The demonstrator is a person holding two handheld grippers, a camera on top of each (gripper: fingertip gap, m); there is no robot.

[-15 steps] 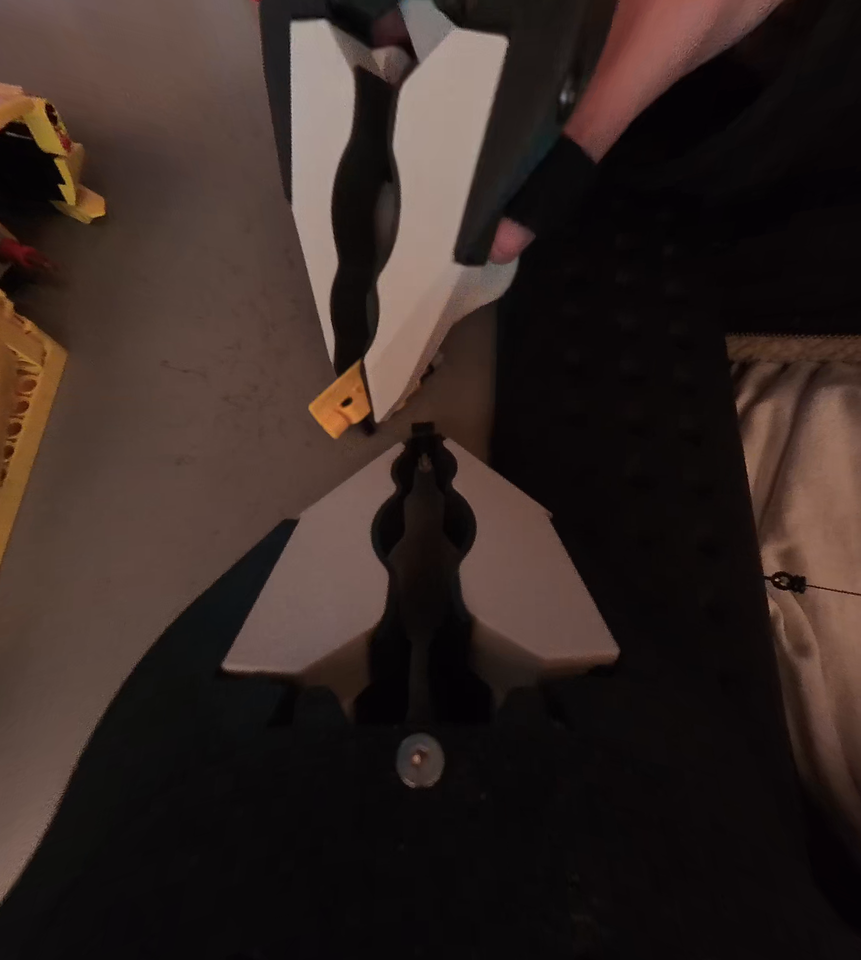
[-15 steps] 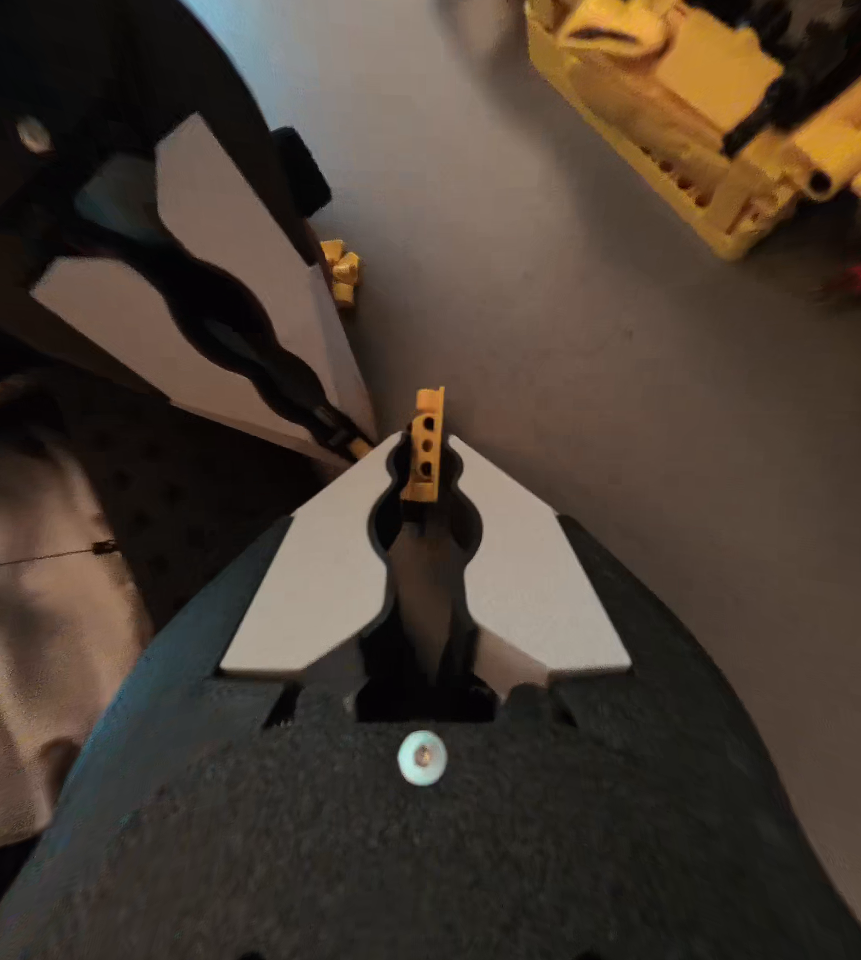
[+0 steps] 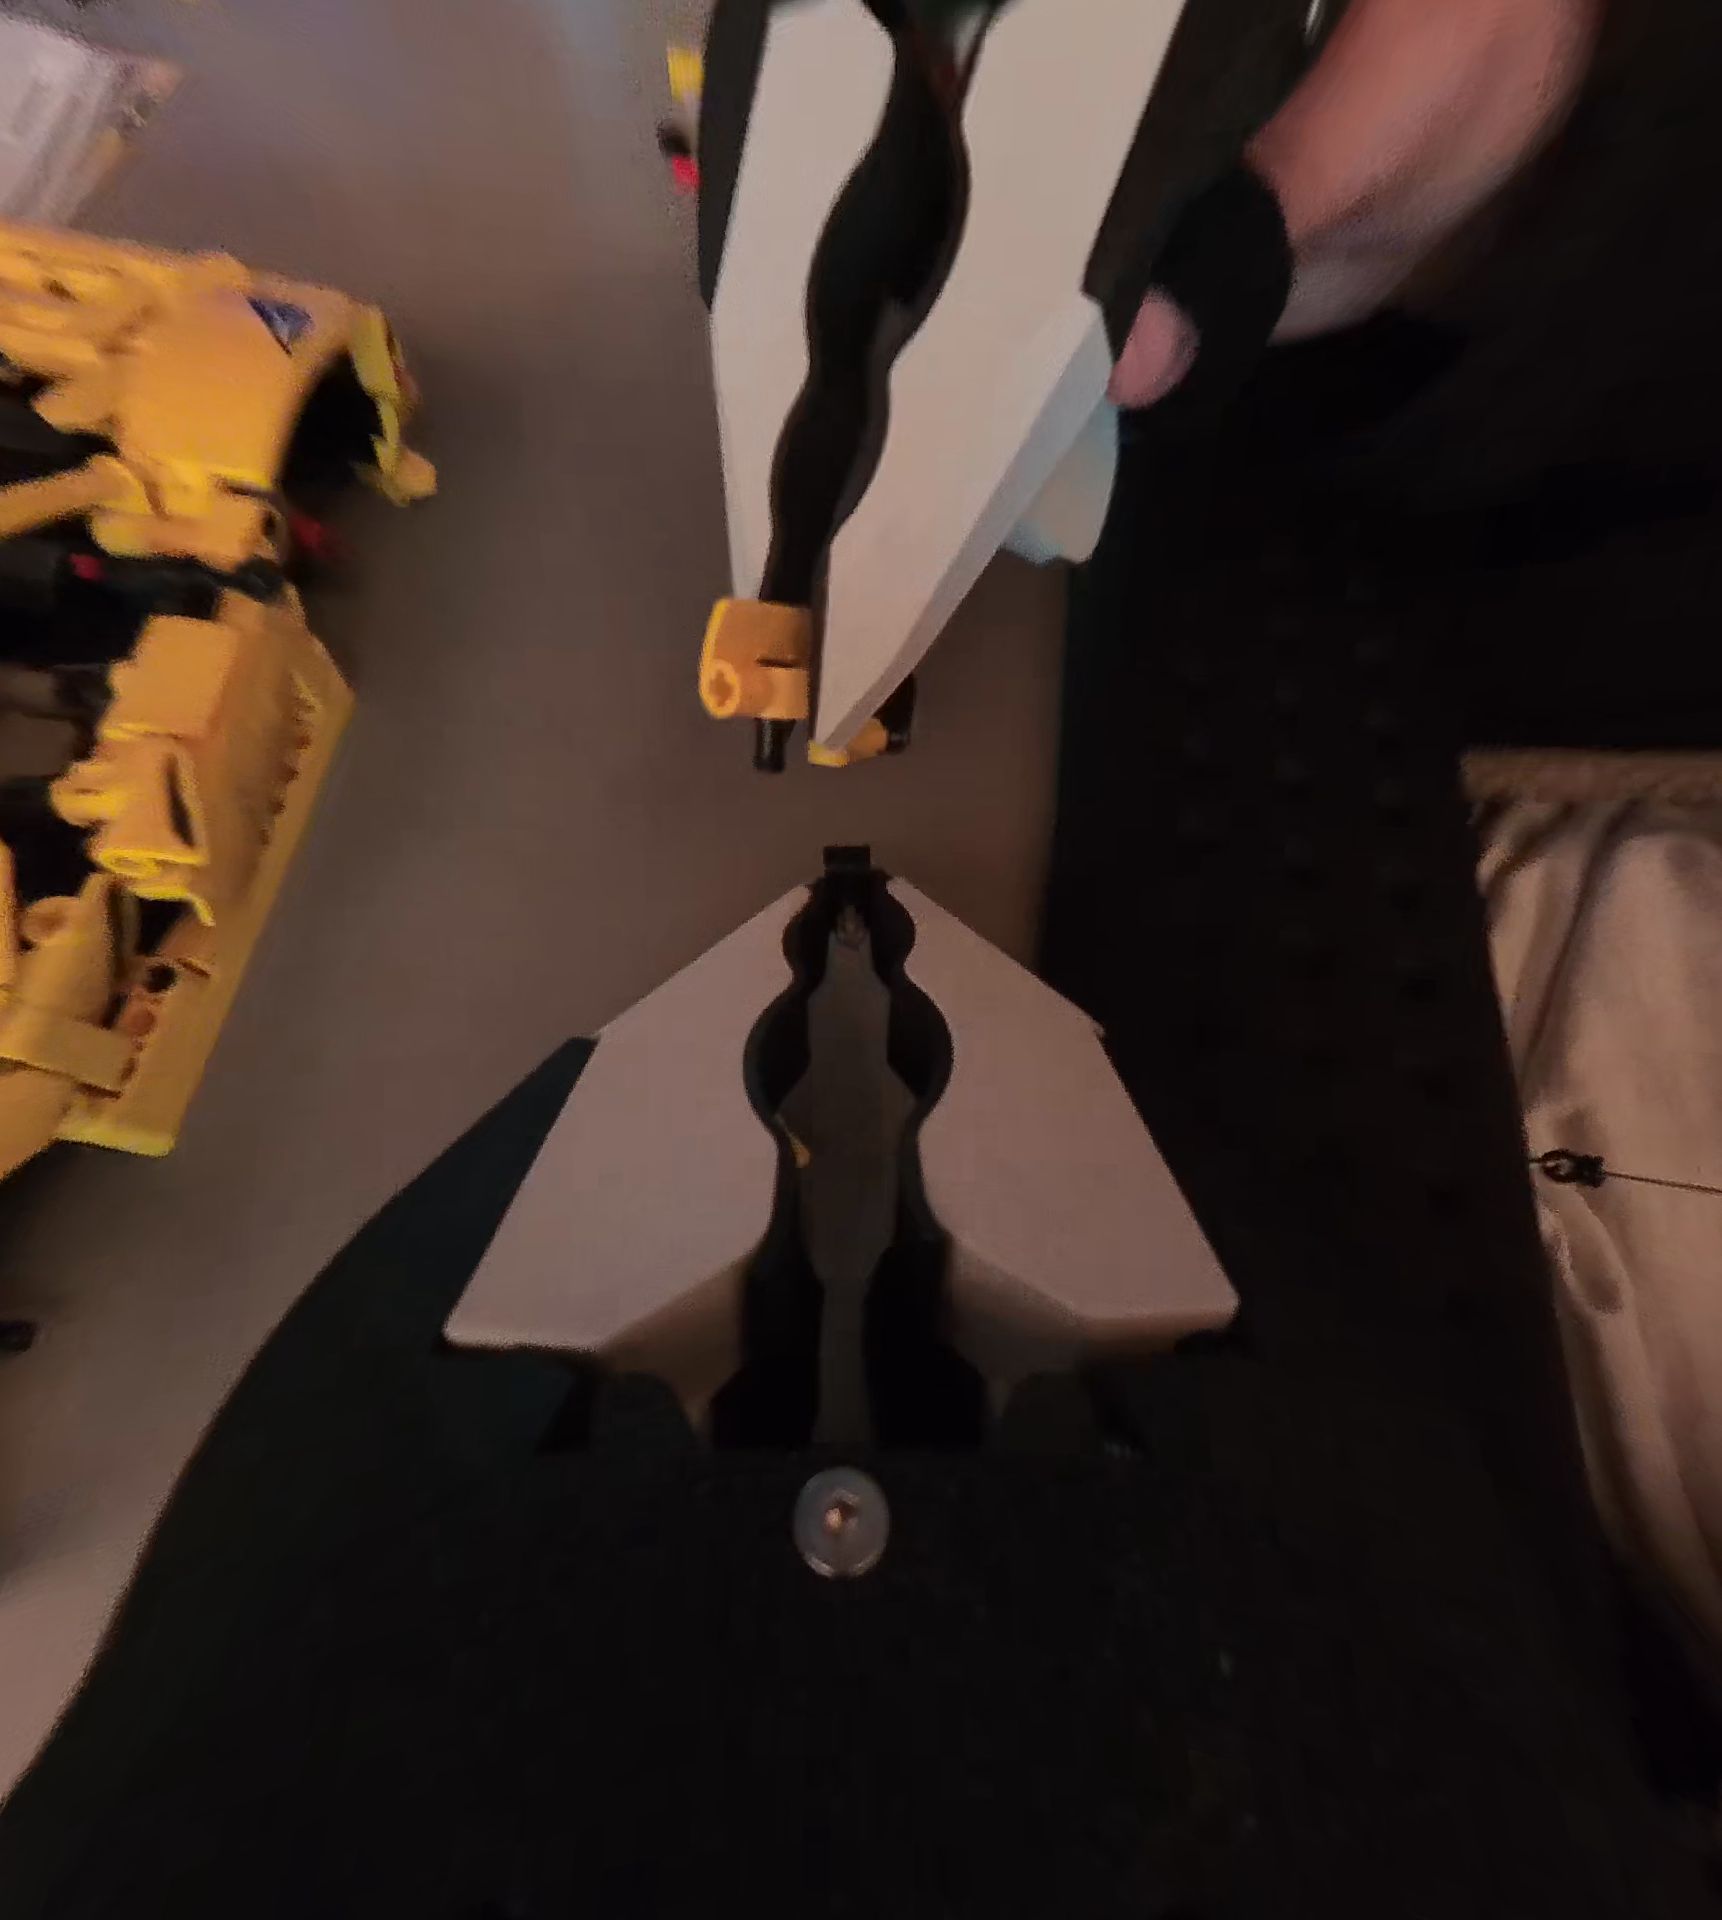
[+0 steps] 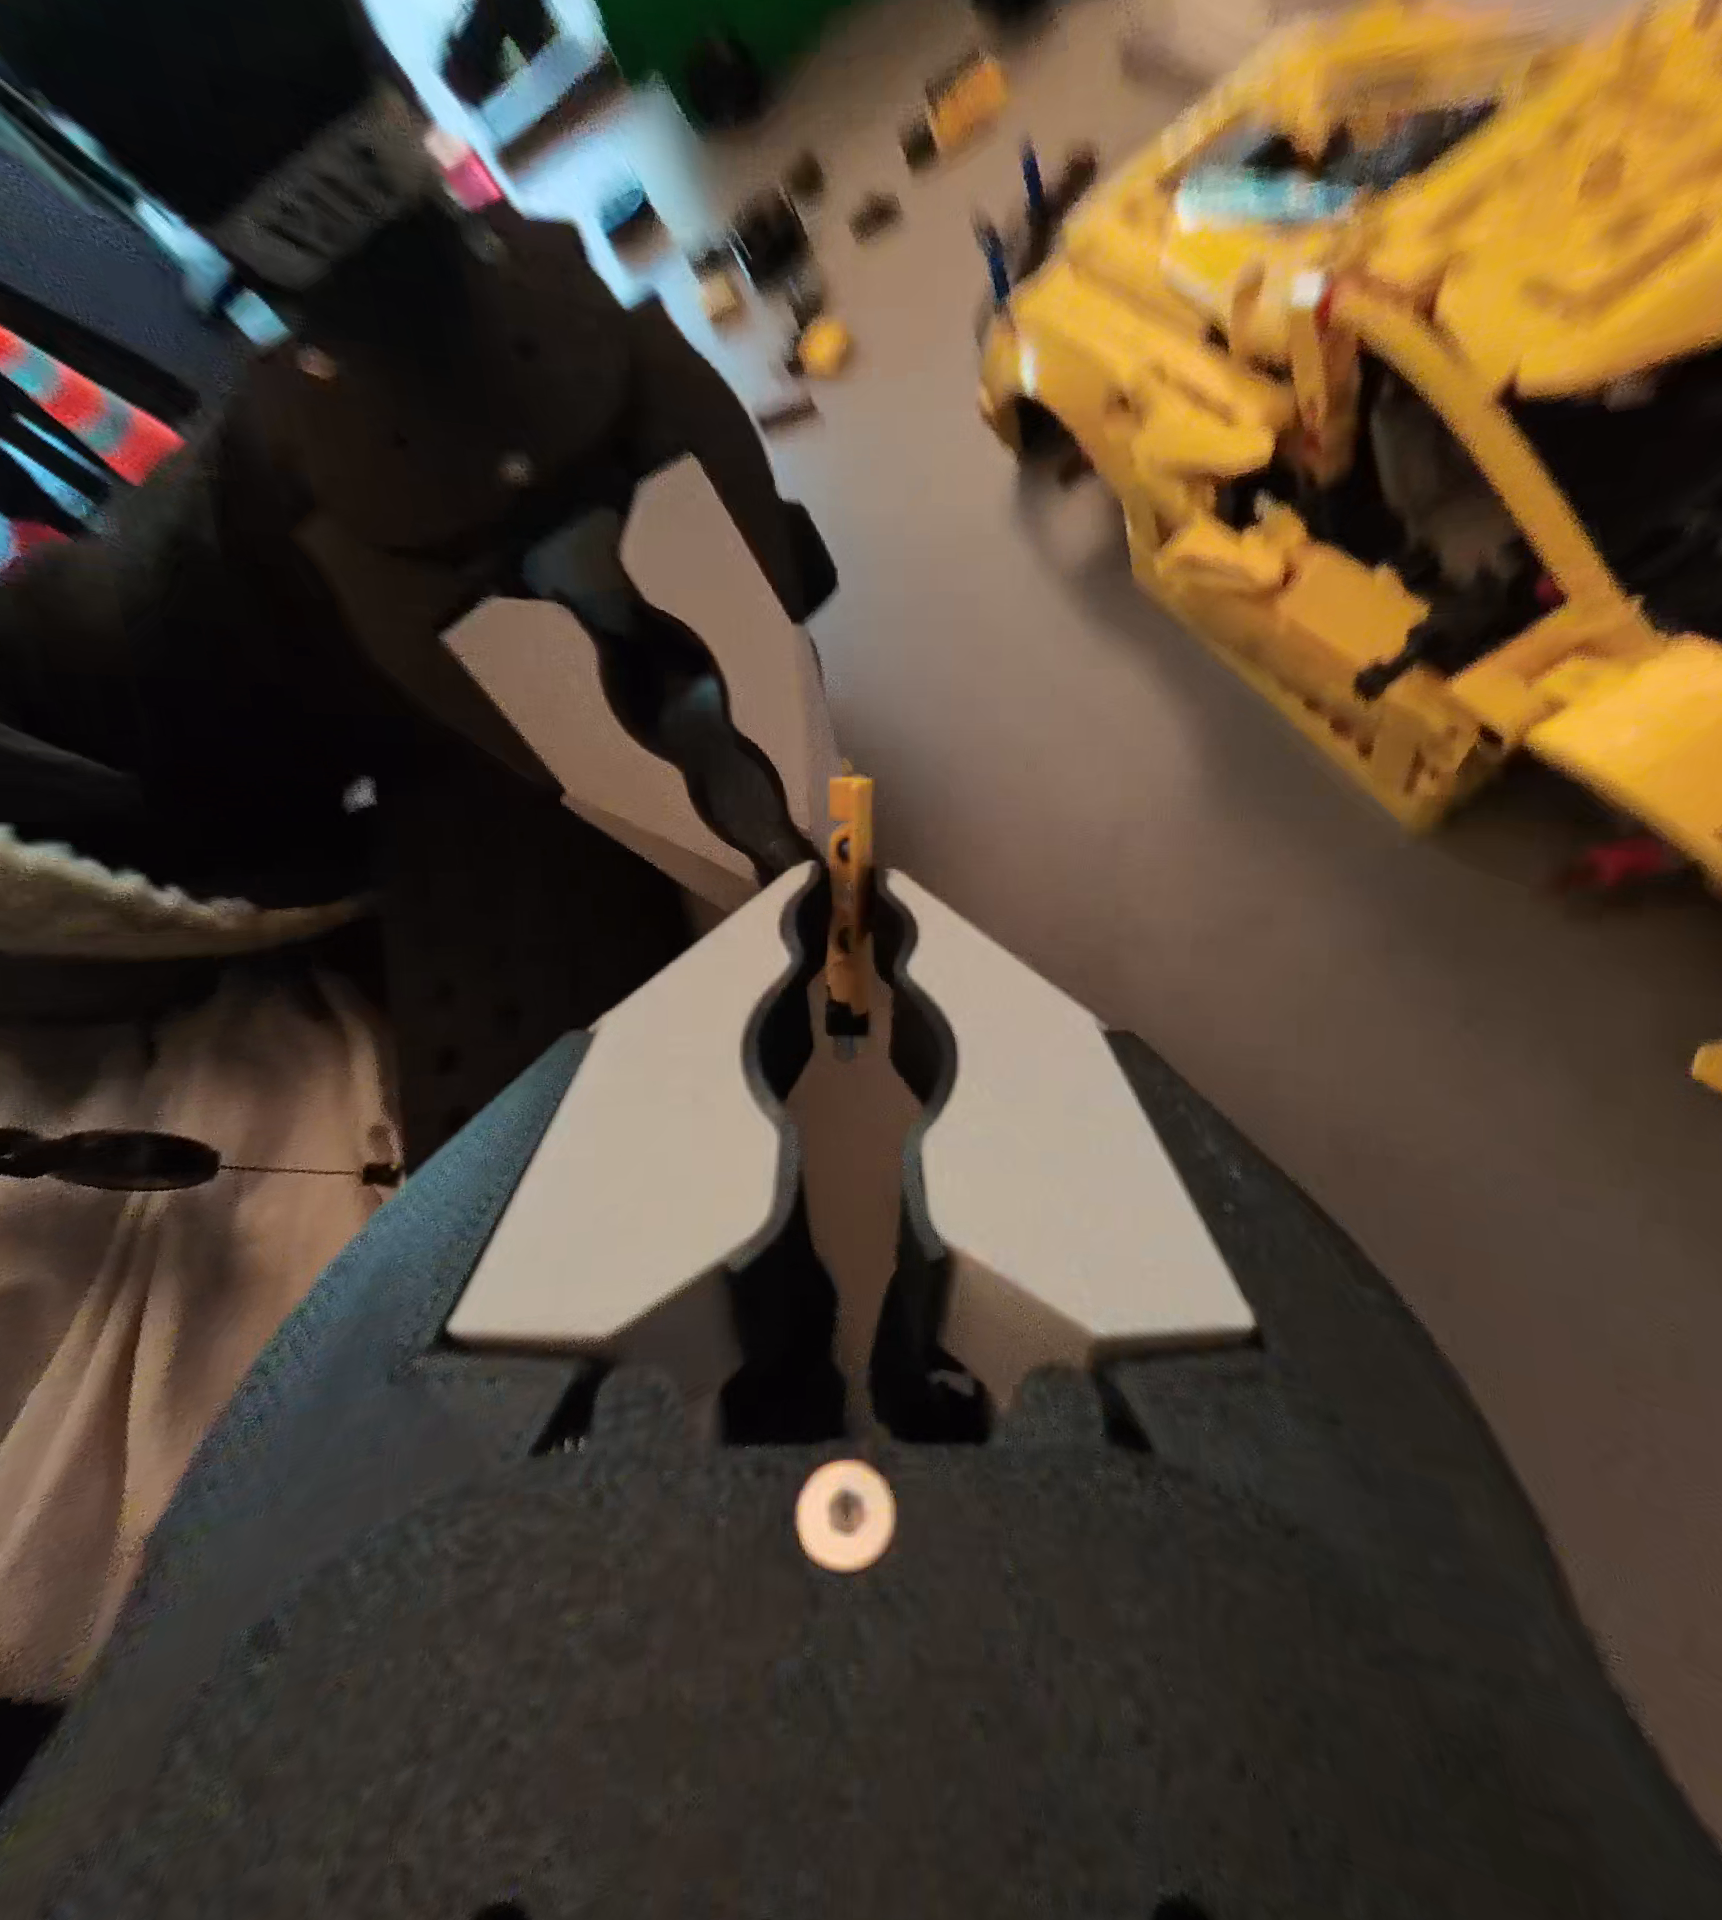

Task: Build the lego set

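My left gripper (image 3: 849,883) has its two pale, flat-faced wedge fingers pinched together on one small black pin (image 3: 846,860), a short dark stub whose end just shows past the tips. My right gripper (image 4: 852,883) has its jaws closed on one slim yellow beam (image 4: 851,873), a hard plastic strip with round holes along its face, standing upright between the wavy black pads and poking out past the tips. In the left wrist view that same yellow piece (image 3: 755,673) shows as a blocky end with a cross-shaped hole and a black peg under it, held at the tip of my right gripper (image 3: 815,717), just beyond the black pin and apart from it. Both pieces hang above the matte grey tabletop (image 3: 545,727) near its edge by my lap. One large yellow lego car (image 4: 1408,416), glossy and angular with dark gaps in its bodywork, sits on the tabletop to the far right in the right wrist view; it is blurred. Small loose pieces (image 4: 826,343) lie scattered toward the tabletop's far edge, too blurred to count. Pale wrinkled cloth (image 3: 1667,1143) covers my lap.
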